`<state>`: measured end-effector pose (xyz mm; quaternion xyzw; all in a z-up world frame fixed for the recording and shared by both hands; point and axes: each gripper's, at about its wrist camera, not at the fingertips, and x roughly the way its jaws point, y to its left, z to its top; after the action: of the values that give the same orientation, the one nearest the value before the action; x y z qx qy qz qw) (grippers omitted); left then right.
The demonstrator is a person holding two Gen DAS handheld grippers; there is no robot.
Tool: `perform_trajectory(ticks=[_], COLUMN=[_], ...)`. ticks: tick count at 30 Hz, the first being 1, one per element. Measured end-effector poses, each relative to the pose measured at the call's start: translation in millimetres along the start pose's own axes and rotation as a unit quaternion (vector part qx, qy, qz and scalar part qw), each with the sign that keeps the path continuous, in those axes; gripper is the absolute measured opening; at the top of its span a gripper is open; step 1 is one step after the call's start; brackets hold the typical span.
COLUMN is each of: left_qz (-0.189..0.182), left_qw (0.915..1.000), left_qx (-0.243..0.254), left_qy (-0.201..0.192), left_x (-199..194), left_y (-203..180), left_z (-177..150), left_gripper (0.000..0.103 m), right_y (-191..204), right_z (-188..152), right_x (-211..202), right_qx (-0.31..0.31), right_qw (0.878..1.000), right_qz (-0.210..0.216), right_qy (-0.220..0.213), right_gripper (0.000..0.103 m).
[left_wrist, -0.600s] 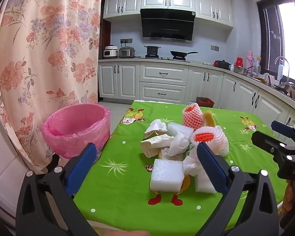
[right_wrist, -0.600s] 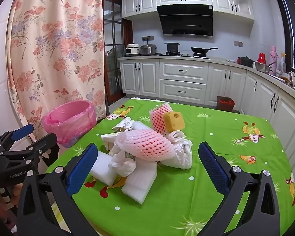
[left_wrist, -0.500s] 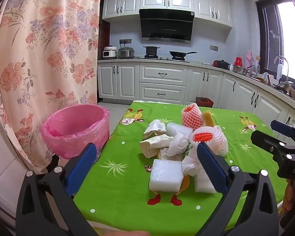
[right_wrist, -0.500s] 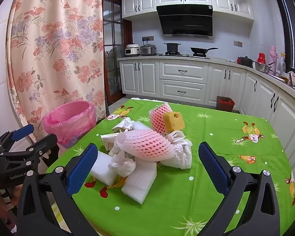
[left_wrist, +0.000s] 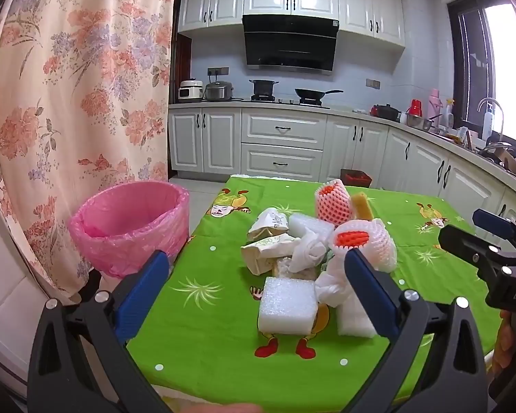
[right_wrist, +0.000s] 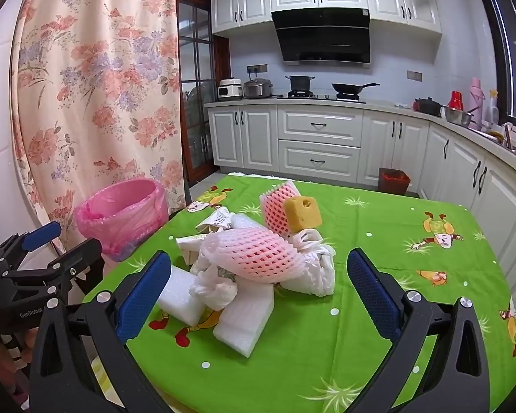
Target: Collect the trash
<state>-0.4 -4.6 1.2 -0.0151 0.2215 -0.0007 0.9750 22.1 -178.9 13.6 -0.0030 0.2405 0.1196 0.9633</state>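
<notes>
A heap of trash lies on the green tablecloth: white foam blocks, pink foam fruit nets, a yellow sponge, crumpled paper wrappers and white plastic bags. A bin lined with a pink bag stands off the table's left edge. My left gripper is open, held short of the heap over the near table edge. My right gripper is open too, with nothing between its fingers.
A flowered curtain hangs at the left behind the bin. White kitchen cabinets and a counter with pots run along the back and right. A small red bin stands on the floor beyond the table.
</notes>
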Motion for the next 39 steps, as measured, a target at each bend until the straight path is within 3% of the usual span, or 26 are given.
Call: perform_trajectory(ticks=[39], left_qz=[-0.012], left_qw=[0.9999], left_qx=[-0.004], left_qy=[-0.007], left_x=[-7.2], left_y=[-2.2], left_z=[0.2], left_gripper=[0.099], right_y=[5.4], right_z=[-2.8], right_x=[2.8], right_qx=[-0.004], right_qw=[1.000], right_qz=[0.001], right_qy=[-0.001], right_gripper=[0.096])
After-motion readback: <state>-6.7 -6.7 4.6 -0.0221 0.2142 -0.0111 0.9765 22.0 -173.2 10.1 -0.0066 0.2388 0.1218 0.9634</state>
